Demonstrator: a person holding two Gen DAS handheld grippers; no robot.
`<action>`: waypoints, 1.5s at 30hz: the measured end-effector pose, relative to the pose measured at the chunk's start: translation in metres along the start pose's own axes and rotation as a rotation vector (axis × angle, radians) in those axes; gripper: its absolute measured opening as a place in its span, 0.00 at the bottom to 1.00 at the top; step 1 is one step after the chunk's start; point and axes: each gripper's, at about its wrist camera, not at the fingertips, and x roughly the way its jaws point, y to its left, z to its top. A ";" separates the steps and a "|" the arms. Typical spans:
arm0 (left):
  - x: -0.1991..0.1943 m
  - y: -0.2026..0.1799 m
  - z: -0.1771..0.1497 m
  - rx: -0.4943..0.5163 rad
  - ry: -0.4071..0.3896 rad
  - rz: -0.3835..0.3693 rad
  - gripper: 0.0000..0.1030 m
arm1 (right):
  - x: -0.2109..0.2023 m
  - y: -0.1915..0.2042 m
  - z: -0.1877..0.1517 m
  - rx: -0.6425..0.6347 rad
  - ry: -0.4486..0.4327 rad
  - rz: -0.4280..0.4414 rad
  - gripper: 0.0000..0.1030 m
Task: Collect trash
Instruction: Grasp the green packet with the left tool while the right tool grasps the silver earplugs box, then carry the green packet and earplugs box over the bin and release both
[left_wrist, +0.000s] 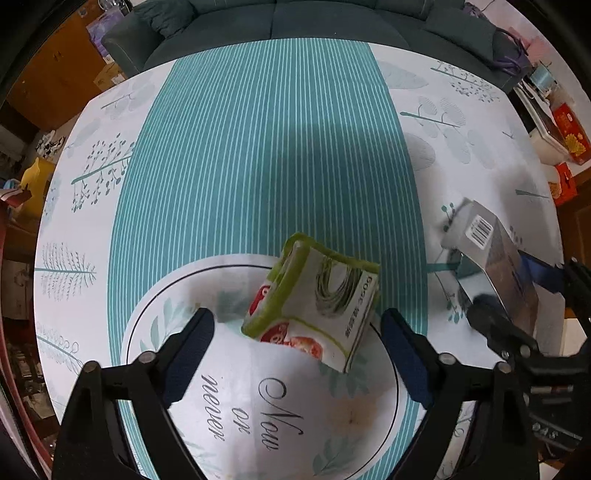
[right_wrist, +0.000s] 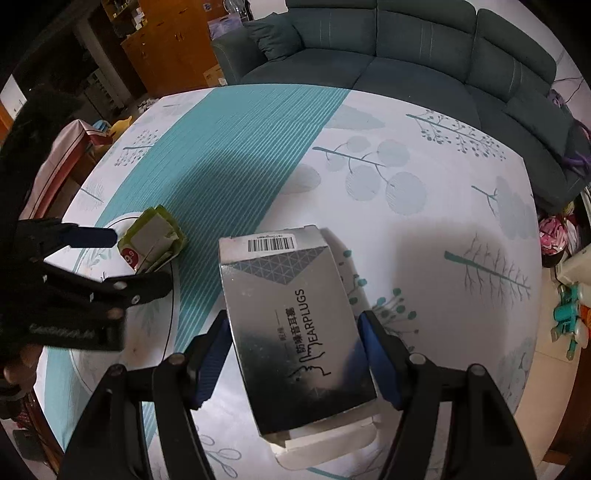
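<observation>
Two trash items, neither yet lifted off the worktop (left_wrist: 236, 147): green food packet (left_wrist: 314, 299) between wide left gripper (left_wrist: 297, 332) fingers; silver earplug box (right_wrist: 295, 332) between wide right gripper (right_wrist: 295, 354) fingers, ungripped

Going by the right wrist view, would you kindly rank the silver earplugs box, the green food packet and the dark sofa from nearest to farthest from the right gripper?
1. Silver earplugs box: between the right gripper fingers, on the table.
2. Green food packet: to the left, beside the left gripper.
3. Dark sofa: beyond the table's far edge.
</observation>
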 end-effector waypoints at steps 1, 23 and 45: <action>0.001 -0.001 0.001 0.001 0.003 0.004 0.74 | -0.001 0.000 -0.001 0.000 0.000 0.001 0.67; -0.081 0.027 -0.088 -0.092 -0.118 -0.084 0.16 | -0.025 0.042 -0.038 0.029 0.051 0.081 0.65; -0.182 0.128 -0.310 -0.058 -0.258 -0.201 0.16 | -0.107 0.220 -0.155 0.111 0.035 0.146 0.65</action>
